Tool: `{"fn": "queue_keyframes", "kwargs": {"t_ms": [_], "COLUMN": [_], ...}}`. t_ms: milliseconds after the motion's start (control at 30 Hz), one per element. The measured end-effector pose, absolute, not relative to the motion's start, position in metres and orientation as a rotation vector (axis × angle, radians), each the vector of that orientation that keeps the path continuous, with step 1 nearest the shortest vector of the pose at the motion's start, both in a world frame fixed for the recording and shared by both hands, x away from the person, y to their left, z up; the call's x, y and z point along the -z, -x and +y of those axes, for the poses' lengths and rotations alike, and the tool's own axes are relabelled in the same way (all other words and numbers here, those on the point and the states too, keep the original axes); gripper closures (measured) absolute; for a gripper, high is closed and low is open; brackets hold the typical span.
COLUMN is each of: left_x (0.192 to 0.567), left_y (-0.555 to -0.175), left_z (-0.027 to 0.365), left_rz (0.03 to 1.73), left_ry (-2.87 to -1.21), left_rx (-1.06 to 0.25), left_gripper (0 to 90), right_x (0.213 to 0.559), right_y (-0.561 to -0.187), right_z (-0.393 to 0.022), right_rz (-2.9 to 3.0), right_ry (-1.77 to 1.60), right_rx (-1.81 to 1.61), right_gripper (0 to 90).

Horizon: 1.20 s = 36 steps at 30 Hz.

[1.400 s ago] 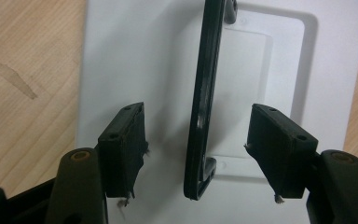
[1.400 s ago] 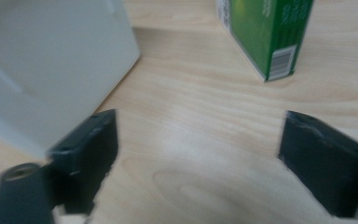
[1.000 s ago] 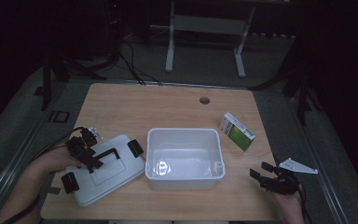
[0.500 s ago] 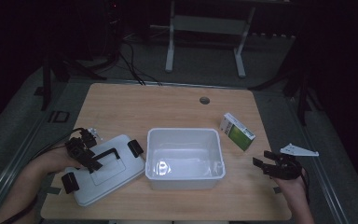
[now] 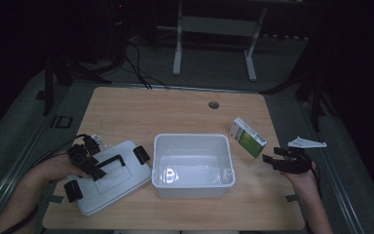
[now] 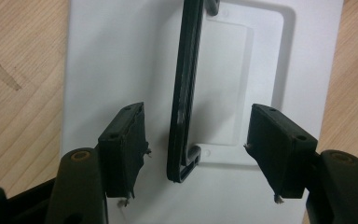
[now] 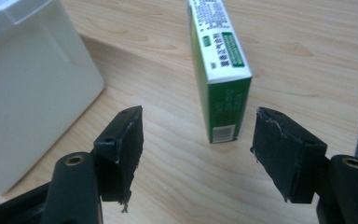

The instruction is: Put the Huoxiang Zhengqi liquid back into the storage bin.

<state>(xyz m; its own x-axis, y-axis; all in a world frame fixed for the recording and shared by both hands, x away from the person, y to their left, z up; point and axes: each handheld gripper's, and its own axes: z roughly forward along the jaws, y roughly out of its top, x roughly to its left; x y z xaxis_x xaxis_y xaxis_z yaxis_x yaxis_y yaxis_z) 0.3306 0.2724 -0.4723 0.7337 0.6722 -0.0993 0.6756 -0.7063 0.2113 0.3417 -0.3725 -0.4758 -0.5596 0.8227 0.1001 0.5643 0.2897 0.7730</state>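
On the worktop [image 5: 185,105] before the right gripper [image 7: 198,154], jaws wide and empty, the green carton [image 7: 219,65] (light, crushable) wants gripping across its narrow faces.

- White lid [image 6: 121,70] cut off at top and bottom edges in the left gripper view; black handle [image 6: 184,93] running out past the top edge.
- White tub [image 7: 28,93] cropped at the left and top edges in the right gripper view, inside hidden.
- Green box [image 7: 219,60] clipped at the top edge; print on it too small and blurred to read.
- Small dark round mark [image 5: 214,105] on the worktop [image 5: 175,112] too small to identify.
- Surroundings beyond the worktop lost in darkness.
- Forearms cut off at the bottom edge in the high view.
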Motion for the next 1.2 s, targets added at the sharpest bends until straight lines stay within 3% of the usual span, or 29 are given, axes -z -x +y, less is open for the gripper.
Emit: {"fn": "queue_keyframes", "kwargs": {"t_ms": [1200], "left_x": [0.473], "left_y": [-0.327], "left_z": [0.276], "left_rz": [1.060], "left_ry": [-2.723], "left_rx": [0.026], "left_gripper": [37.5], "right_x": [0.459], "right_y": [-0.417], "right_z": [-0.351], "right_rz": [2.424], "right_ry": [-1.229], "right_rx": [-0.891], "right_gripper": [33.1]}}
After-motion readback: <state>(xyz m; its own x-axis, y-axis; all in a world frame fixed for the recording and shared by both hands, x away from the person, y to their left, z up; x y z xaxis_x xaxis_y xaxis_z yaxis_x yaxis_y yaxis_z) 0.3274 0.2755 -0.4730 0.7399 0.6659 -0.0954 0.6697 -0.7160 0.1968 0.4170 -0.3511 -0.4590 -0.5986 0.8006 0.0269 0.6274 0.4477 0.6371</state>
